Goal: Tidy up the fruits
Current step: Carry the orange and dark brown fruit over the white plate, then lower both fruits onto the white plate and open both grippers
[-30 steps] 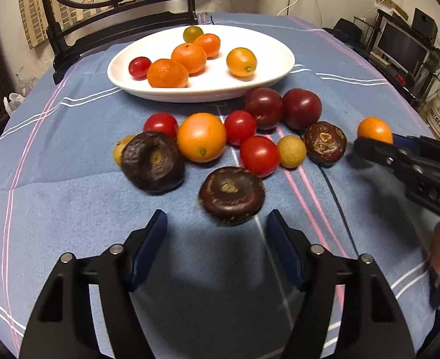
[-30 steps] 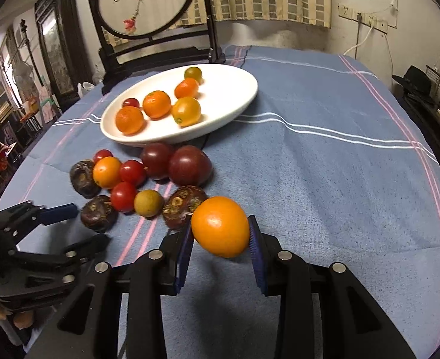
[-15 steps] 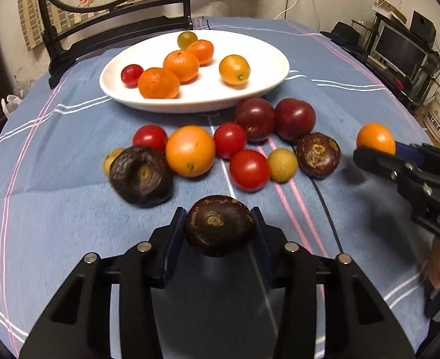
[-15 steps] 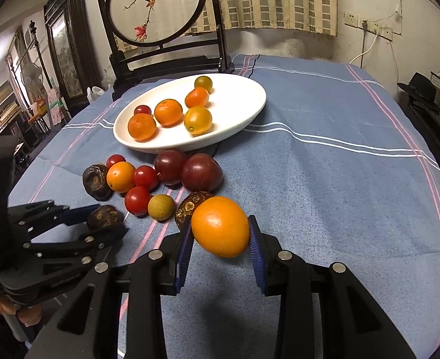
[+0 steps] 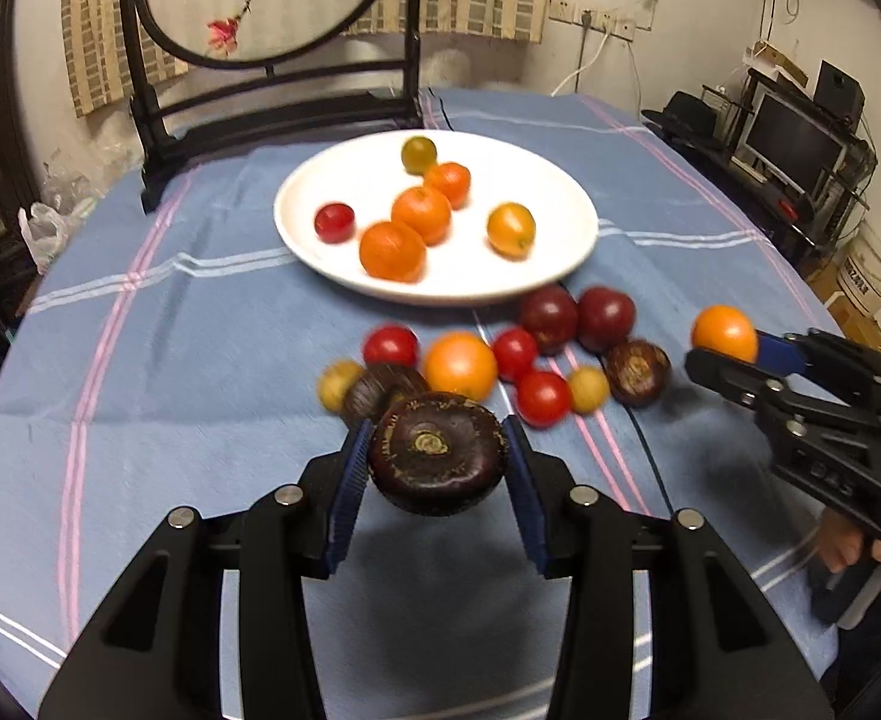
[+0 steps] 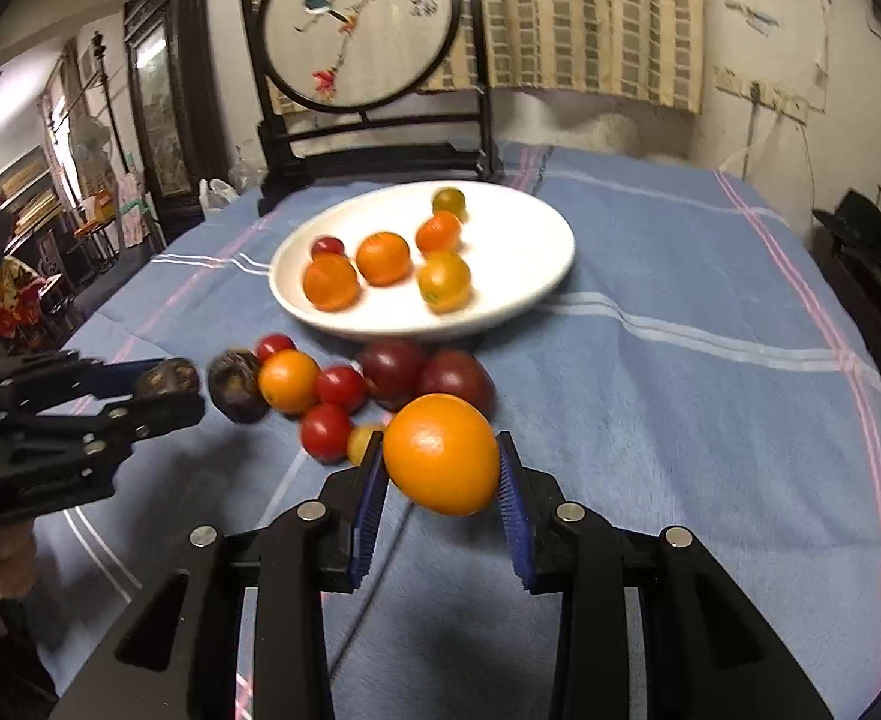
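My left gripper (image 5: 437,465) is shut on a dark purple fruit (image 5: 437,461) and holds it off the blue tablecloth. My right gripper (image 6: 440,459) is shut on an orange (image 6: 440,453), also lifted; in the left wrist view it shows at the right (image 5: 723,333). A white plate (image 5: 554,198) at the back holds several oranges, a red tomato (image 5: 334,222) and a greenish fruit (image 5: 419,154). In front of the plate lie loose fruits: an orange (image 5: 460,365), red tomatoes (image 5: 542,398), dark plums (image 5: 605,318), dark purple fruits (image 5: 638,373) and small yellow ones (image 5: 588,389).
A dark wooden stand with a round embroidered screen (image 6: 359,30) rises behind the plate at the table's far edge. Shelves with a monitor (image 5: 794,138) stand off to the right. A hand (image 5: 854,546) grips the right tool's handle.
The left gripper closed on the dark purple fruit and lifted it off the cloth. The right gripper rose a little with its orange. Both views now take in more of the far wall.
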Demonstrator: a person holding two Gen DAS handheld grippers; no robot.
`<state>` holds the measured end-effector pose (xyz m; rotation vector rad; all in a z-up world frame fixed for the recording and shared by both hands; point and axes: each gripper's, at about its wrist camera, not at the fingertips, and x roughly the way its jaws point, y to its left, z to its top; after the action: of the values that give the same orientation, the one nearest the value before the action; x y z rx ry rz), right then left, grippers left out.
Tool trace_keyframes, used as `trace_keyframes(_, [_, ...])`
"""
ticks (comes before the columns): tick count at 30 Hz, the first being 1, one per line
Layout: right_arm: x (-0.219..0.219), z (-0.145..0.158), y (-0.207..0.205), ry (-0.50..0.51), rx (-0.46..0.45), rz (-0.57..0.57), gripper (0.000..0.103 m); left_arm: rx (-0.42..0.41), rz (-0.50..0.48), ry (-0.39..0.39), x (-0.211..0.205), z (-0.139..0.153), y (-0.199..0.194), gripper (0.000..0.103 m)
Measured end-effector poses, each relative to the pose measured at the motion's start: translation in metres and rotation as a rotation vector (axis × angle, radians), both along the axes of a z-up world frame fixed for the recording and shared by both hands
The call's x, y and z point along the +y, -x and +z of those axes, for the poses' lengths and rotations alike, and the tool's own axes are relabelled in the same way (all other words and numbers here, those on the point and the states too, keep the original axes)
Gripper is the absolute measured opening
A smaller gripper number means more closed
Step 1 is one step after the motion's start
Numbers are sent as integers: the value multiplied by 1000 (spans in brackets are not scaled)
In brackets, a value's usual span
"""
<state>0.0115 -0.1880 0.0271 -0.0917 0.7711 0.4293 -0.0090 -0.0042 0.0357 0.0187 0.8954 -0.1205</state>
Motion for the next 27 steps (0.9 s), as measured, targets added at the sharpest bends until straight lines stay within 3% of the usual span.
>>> trace_keyframes(9, [35, 32, -54, 92, -70, 36, 36, -30, 42, 4, 13, 28, -78, 43])
trace_keyframes(17, [47, 12, -121, 93, 3, -35, 36, 20, 112, 9, 22, 18, -158, 43])
trace_keyframes(25, [49, -8, -166, 72, 77, -79, 37, 66, 125, -18, 16, -7, -194, 44])
trace_keyframes(27, [47, -12, -170, 40, 93, -85, 43, 38, 128, -11, 14, -5, -196, 55])
